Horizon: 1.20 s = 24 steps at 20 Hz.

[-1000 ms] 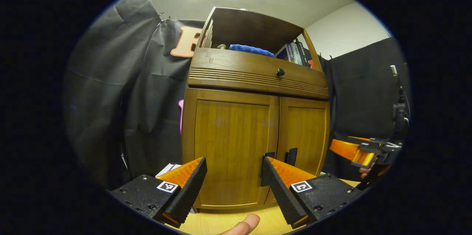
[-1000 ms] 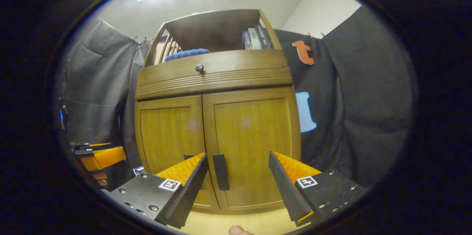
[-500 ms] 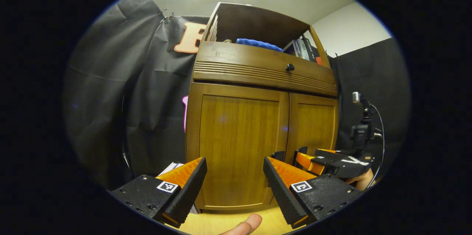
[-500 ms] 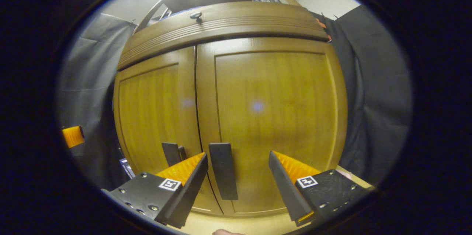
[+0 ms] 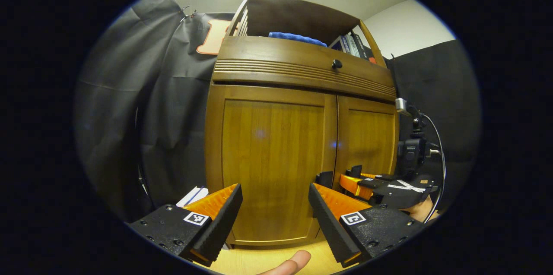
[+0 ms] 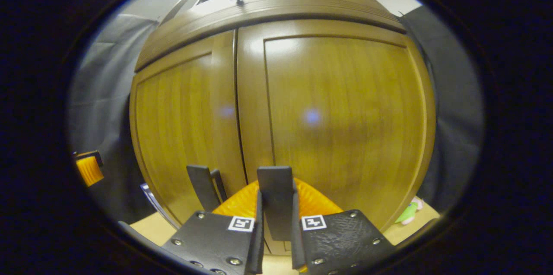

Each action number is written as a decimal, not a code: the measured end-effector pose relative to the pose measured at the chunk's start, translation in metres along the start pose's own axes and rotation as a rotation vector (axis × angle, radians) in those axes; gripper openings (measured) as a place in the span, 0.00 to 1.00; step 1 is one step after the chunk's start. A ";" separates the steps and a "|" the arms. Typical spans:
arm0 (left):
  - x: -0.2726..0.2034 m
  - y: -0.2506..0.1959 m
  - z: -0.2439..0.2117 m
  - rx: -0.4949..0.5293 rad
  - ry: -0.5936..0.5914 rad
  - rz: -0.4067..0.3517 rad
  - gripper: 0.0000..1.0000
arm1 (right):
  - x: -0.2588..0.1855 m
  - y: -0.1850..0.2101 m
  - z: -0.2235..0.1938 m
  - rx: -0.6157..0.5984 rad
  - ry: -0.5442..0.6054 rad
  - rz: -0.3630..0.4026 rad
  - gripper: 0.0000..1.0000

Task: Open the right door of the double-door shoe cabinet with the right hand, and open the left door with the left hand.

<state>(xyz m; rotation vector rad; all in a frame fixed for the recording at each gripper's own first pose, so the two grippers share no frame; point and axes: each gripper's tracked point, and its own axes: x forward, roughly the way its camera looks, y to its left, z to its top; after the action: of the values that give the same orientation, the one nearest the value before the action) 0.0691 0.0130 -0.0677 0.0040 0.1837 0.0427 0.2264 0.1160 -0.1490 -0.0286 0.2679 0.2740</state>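
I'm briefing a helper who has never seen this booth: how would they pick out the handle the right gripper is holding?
Find the wooden shoe cabinet with two closed doors under a grooved drawer front. Low down beside the centre seam sit two dark upright bar handles. The one meant is the right door handle, clamped between the fingers of the right gripper; the left door handle stands free.

Shoe cabinet ahead of both hand-held grippers

The right hand-held gripper [image 6: 275,223] has the right door's handle [image 6: 276,199] between its fingers, the left door's handle [image 6: 203,186] just left; the left hand-held gripper [image 5: 275,212] faces the left door [image 5: 270,167], apart from it.
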 end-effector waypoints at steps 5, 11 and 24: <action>0.000 -0.006 0.000 -0.009 0.005 -0.003 0.92 | -0.006 0.003 0.002 0.030 0.006 0.034 0.19; -0.019 -0.014 0.016 -0.002 -0.056 -0.022 0.92 | -0.041 -0.006 0.000 0.055 0.012 0.053 0.19; -0.030 -0.029 0.020 0.007 -0.085 -0.035 0.92 | -0.131 -0.048 -0.002 0.102 0.021 0.098 0.19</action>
<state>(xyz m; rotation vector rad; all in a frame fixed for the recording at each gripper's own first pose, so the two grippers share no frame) 0.0440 -0.0177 -0.0432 0.0092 0.0985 0.0072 0.1170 0.0355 -0.1166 0.0826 0.3044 0.3567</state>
